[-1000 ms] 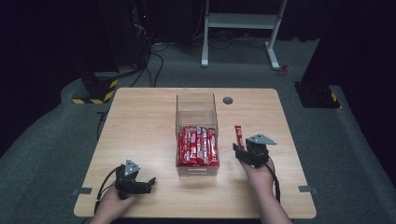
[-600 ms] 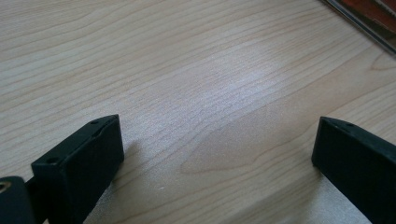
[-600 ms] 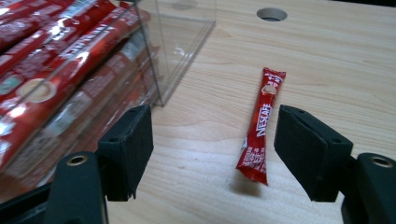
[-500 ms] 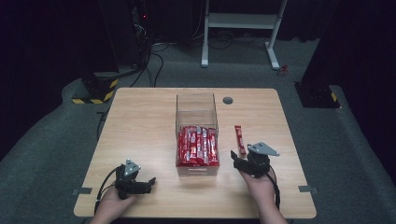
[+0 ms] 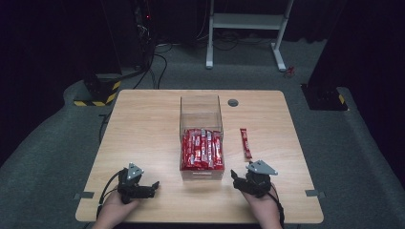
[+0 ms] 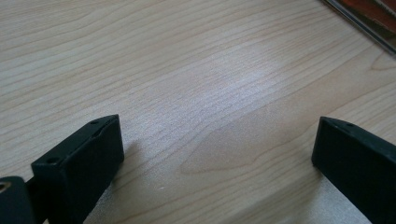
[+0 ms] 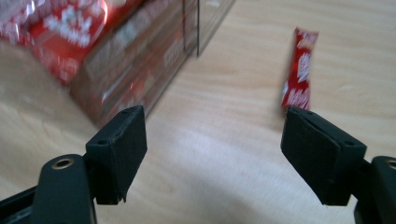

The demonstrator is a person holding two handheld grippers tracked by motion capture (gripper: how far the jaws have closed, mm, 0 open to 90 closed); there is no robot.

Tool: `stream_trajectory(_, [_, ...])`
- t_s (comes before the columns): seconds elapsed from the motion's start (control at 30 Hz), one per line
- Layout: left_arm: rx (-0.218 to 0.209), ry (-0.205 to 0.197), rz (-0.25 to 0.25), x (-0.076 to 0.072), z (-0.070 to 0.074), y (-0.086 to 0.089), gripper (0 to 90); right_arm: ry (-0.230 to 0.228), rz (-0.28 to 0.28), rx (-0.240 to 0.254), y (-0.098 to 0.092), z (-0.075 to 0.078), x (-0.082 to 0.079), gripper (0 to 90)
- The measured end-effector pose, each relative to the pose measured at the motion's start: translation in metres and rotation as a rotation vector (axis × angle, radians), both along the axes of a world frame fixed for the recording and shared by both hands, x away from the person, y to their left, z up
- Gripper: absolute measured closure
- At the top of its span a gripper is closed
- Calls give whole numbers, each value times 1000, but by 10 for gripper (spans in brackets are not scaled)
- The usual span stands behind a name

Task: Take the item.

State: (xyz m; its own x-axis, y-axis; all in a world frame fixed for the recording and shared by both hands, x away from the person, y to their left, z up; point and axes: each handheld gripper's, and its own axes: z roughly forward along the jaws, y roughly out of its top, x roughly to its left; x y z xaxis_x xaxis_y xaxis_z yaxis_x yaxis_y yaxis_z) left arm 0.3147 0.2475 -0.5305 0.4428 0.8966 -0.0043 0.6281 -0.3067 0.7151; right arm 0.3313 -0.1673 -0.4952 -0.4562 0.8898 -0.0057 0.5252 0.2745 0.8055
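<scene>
Two hand-held grippers are resting near the front edge of a pale wooden table.
The left gripper is sitting with jaws spread over bare wood; the right gripper is gaping too, near the clear plastic box of red snack sticks, a lone red wrapped stick lying just beyond it.

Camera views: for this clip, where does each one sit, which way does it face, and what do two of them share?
High view: above the person's side, facing forward and down on the light wooden table; both hands with the left gripper and right gripper show at its near edge.
Left gripper view: rides the left gripper, looking along its parted jaws at bare tabletop.
Right gripper view: rides the right gripper, looking between parted jaws.
Shared: the clear plastic box of red packets and the loose red packet appear in the high and right gripper views.
</scene>
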Motion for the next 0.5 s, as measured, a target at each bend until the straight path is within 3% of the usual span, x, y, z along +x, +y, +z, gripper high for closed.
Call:
stream_trajectory(0.3, [0, 1, 0, 0, 0, 0, 25, 73, 15, -90, 3, -25, -5, 208])
stream_trajectory(0.4, [1, 0, 0, 0, 0, 0, 24, 116, 19, -92, 4, -29, 0, 178])
stream_trajectory(0.5, [2, 0, 0, 0, 0, 0, 25, 128, 24, -77, 3, -30, 1, 179])
